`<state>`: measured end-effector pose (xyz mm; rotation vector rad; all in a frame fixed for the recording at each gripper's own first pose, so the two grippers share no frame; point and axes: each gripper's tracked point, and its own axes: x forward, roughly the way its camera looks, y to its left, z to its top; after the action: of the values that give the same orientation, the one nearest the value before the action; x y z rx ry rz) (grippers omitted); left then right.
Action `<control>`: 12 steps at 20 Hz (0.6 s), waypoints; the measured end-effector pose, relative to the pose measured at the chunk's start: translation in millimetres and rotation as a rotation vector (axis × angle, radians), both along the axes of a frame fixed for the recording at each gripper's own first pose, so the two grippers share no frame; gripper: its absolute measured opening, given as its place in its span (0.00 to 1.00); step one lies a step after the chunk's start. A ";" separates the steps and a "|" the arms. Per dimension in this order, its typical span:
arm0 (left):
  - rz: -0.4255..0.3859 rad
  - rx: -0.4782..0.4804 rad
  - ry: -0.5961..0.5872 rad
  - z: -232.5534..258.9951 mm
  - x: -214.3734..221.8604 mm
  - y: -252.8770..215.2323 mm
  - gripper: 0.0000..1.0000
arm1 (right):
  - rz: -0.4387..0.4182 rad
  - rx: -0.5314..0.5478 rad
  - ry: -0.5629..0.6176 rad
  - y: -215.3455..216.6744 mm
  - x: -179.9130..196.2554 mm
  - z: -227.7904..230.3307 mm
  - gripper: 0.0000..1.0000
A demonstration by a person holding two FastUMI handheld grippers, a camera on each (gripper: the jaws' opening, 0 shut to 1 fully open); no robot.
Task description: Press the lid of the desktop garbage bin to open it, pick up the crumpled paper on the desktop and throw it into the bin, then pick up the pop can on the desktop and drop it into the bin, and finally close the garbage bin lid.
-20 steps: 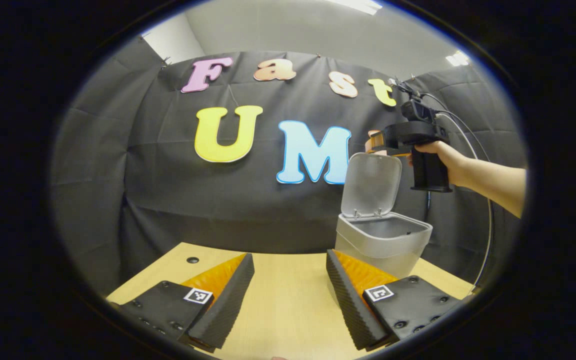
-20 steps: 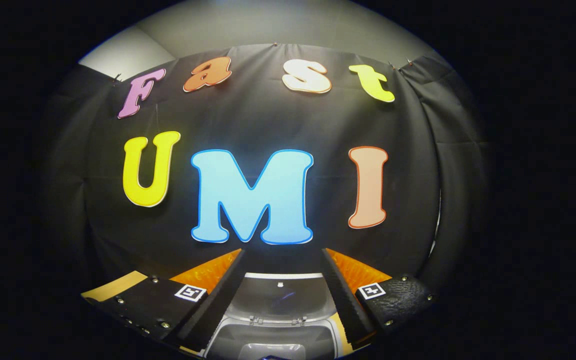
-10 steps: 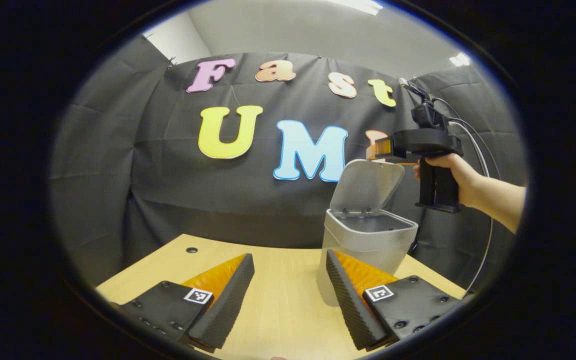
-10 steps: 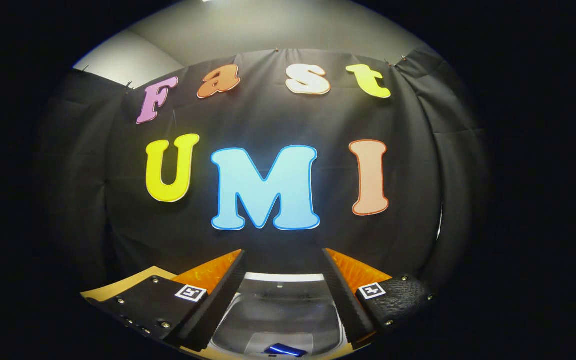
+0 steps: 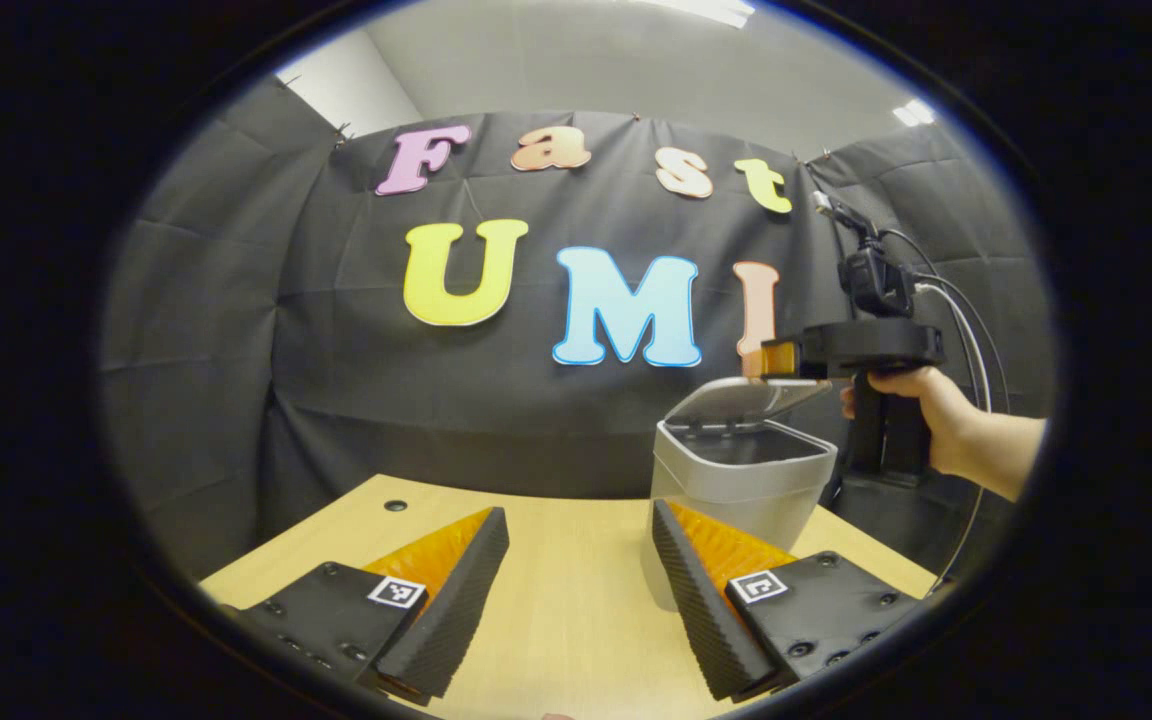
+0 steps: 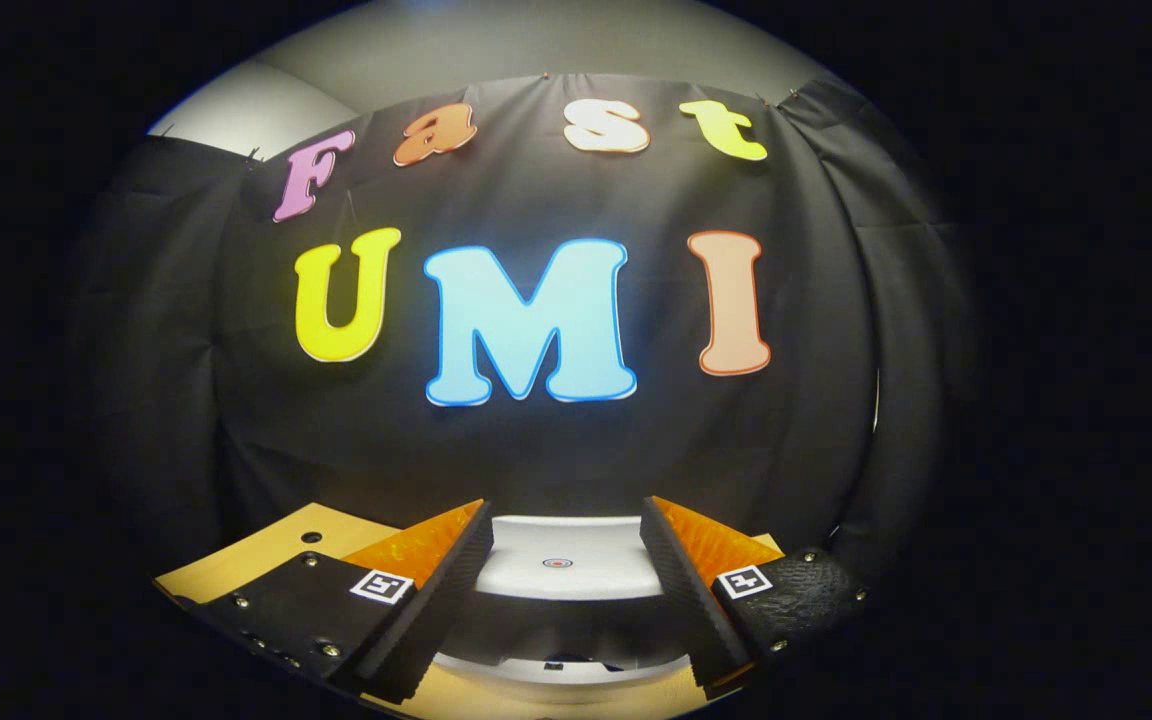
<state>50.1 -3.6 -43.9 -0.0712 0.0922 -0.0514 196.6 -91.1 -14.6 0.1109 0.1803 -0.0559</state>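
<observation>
Grey bin (image 5: 741, 480) on desktop, lid (image 5: 746, 397) nearly shut, slightly ajar

Black pistol-grip hand-held gripper (image 5: 781, 357), looping cables (image 5: 966, 310), square markers (image 5: 758, 586)

Left claw (image 5: 571, 590) is hanging open over the tabletop (image 5: 566, 620); far right, the right claw (image 5: 786, 358) is sitting on the bin (image 5: 741, 485)'s half-lowered lid (image 5: 746, 398).

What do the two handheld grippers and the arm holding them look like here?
Each gripper, left gripper and right gripper, has two wedge-shaped fingers with ribbed pads, bolted plates, and a square black-and-white marker tag on each side. The right one has a pistol handle with cables looping off. The forearm is bare, with no sleeve.
</observation>
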 end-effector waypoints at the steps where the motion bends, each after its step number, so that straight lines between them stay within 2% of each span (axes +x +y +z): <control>1: 0.002 0.004 0.003 -1.1 -0.8 1.5 0.96 | -0.005 -0.003 0.001 -0.7 -1.6 -6.0 0.95; 7: 0.011 0.014 0.010 -1.6 6.1 11.3 0.96 | -0.021 -0.017 -0.013 3.2 1.3 -33.3 0.95; 12: 0.006 0.018 0.011 -1.2 17.7 11.3 0.96 | -0.034 0.018 -0.030 3.5 7.4 -52.0 0.95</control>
<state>67.9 7.7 -45.1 -0.0535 0.1036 -0.0445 204.0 -87.6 -66.6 0.1328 0.1490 -0.0866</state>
